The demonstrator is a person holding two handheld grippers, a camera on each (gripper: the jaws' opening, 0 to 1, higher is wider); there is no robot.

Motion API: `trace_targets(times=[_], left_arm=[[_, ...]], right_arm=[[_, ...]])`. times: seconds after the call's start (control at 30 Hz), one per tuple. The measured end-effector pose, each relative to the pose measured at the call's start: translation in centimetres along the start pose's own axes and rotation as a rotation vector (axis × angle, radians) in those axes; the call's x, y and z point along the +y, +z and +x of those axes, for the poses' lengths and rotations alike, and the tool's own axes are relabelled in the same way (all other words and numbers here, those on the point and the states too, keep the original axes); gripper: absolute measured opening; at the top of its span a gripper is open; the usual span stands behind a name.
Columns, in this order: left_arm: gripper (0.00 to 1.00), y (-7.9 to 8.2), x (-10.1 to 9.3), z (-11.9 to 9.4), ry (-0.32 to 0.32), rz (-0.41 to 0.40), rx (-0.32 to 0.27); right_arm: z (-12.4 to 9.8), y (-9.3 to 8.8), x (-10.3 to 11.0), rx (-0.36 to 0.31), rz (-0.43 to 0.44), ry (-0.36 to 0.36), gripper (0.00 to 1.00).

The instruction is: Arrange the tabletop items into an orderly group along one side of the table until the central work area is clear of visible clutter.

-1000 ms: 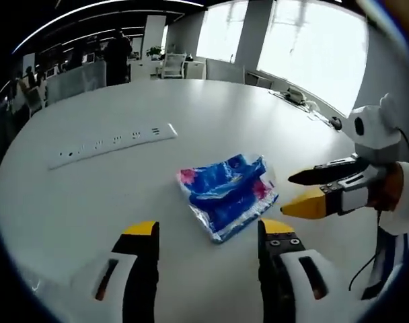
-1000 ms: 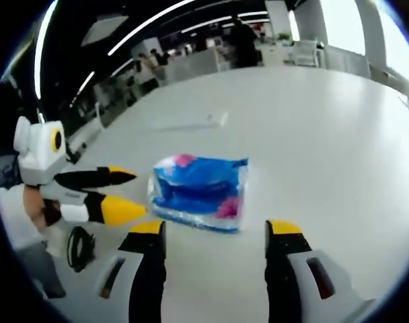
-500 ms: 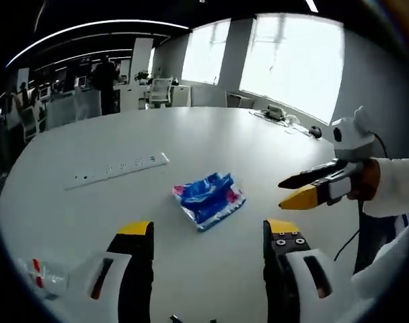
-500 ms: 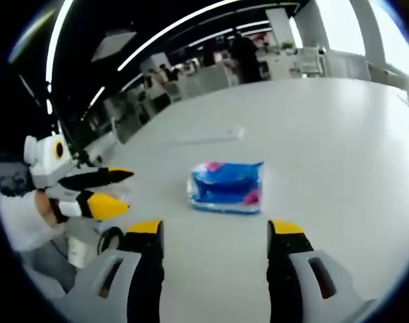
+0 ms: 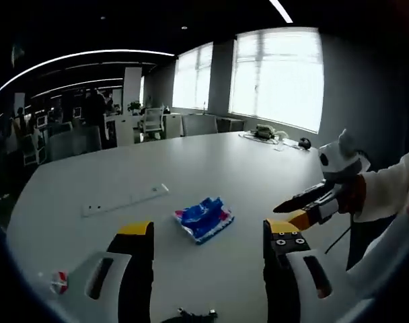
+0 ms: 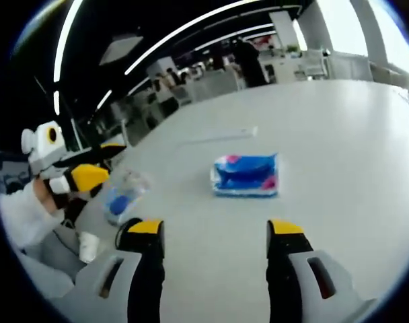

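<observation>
Office space with tall bright windows and distant desks surrounds a large round white worktop (image 5: 211, 161). Near its middle lies a blue packet (image 5: 203, 218) with pink patches, flat on the surface; it looks like a soft plastic-wrapped tissue pack, though the print is too small to read. A long white power strip (image 5: 124, 201) lies beyond it, well apart. The left tongs (image 5: 203, 235) hang above the near part of the worktop with jaws spread wide and nothing between them. The right tongs (image 6: 214, 232) are likewise wide apart and empty, facing the packet from the other side. In the right gripper view a clear plastic bottle (image 6: 124, 195) with a blue label lies near the edge, just beside the left tongs. A small red and white wrapper (image 5: 58, 281) sits at the near edge in the left gripper view. The packet will likely be light, squashy and a little slippery in its film, so a pinch across its short width, taking the full thickness at one end, should hold better than gripping a loose corner.
</observation>
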State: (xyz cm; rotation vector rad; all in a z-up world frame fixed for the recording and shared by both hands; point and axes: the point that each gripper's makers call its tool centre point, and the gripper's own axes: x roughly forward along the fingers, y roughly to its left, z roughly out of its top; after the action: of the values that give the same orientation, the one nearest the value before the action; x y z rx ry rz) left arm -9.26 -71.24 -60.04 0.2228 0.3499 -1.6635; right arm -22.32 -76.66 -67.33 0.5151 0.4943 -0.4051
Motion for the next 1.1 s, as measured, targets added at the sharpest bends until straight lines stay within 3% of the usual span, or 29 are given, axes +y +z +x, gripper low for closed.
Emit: trace_targets(times=[0.43, 0.77, 1.1], left_arm=[[0.66, 1.7, 0.1, 0.1, 0.009, -0.015, -0.052], [0.65, 2.1, -0.2, 0.1, 0.010, -0.034, -0.064], [0.65, 0.5, -0.9, -1.7, 0.041, -0.058, -0.054]], right_arm=[[-0.5, -0.8, 0.2, 0.014, 0.025, -0.002, 0.59], [-0.4, -0.7, 0.2, 0.019, 0.019, 0.002, 0.58], [-0.4, -1.0, 0.5, 0.031, 0.023, 0.018, 0.57]])
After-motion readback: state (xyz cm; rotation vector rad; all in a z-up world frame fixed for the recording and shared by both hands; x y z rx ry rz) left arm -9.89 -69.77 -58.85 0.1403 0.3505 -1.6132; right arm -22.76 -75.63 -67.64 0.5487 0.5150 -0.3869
